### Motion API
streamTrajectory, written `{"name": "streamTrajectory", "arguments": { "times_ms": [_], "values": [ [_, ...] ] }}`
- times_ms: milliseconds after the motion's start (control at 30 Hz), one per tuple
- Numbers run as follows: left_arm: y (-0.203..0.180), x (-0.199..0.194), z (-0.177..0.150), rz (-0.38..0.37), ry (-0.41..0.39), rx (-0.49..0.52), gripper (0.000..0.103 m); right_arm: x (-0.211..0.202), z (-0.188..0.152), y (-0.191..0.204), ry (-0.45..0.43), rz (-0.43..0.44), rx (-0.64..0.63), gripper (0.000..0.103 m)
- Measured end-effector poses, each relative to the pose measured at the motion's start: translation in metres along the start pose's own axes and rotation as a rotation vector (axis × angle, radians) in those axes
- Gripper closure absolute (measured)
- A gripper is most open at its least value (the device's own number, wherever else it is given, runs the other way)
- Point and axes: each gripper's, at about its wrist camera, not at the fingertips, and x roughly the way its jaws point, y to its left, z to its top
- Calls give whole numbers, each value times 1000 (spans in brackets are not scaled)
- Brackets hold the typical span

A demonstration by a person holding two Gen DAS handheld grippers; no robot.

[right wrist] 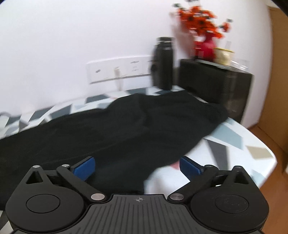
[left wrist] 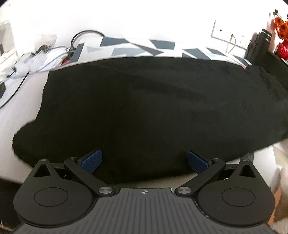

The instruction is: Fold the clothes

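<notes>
1. I see the black garment (left wrist: 144, 111) lying spread across the tabletop (right wrist: 234, 144).
2. My left gripper (left wrist: 144, 161) and right gripper (right wrist: 137, 166) both gape, holding nothing.
3. Step, as I judge: approach. Next: pinch the near hem.

Bright room light; the white wall (left wrist: 144, 16) glares. Both pictures bend at the edges, and the orange flowers (right wrist: 198, 16) look smeared and blurry

Blurred orange flowers (right wrist: 199, 19), right view
</notes>
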Motion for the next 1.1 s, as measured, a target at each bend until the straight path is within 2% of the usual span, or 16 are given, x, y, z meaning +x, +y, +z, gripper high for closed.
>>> {"name": "streamTrajectory", "arguments": {
  "times_ms": [100, 233, 300, 467, 633, 733, 800, 900, 967, 1033, 1067, 1100],
  "values": [
    [5, -10, -9, 3, 6, -53, 0, 22, 1, 28, 23, 28, -87, 1],
    [22, -15, -21, -21, 22, -184, 0, 54, -5, 51, 96, 0, -149, 1],
    [31, -18, -27, -34, 23, -252, 0, 59, -11, 58, 104, -10, -168, 1],
    [56, -28, -37, -67, -58, -403, 0, 61, -22, 66, 95, -20, -184, 1],
    [91, -24, -44, -211, -201, -631, 0, 61, -22, 64, 109, -11, -162, 1],
    [105, -20, -42, -224, -251, -718, 1, 62, -21, 64, 114, -8, -163, 1],
    [110, -19, -38, -208, -287, -726, 1, 62, -21, 62, 111, -5, -163, 1],
    [110, -17, -28, -188, -320, -686, 1, 61, -23, 61, 102, -2, -163, 1],
    [101, -17, -17, -195, -354, -606, 2, 62, -23, 60, 99, 1, -162, 1],
    [88, -19, -5, -182, -376, -484, 2, 62, -24, 59, 97, 4, -161, 1],
    [84, -18, -1, -174, -367, -456, 2, 62, -24, 59, 96, 6, -160, 1],
    [84, -13, 1, -166, -339, -476, 1, 62, -23, 59, 96, 8, -158, 1]
  ]
}}
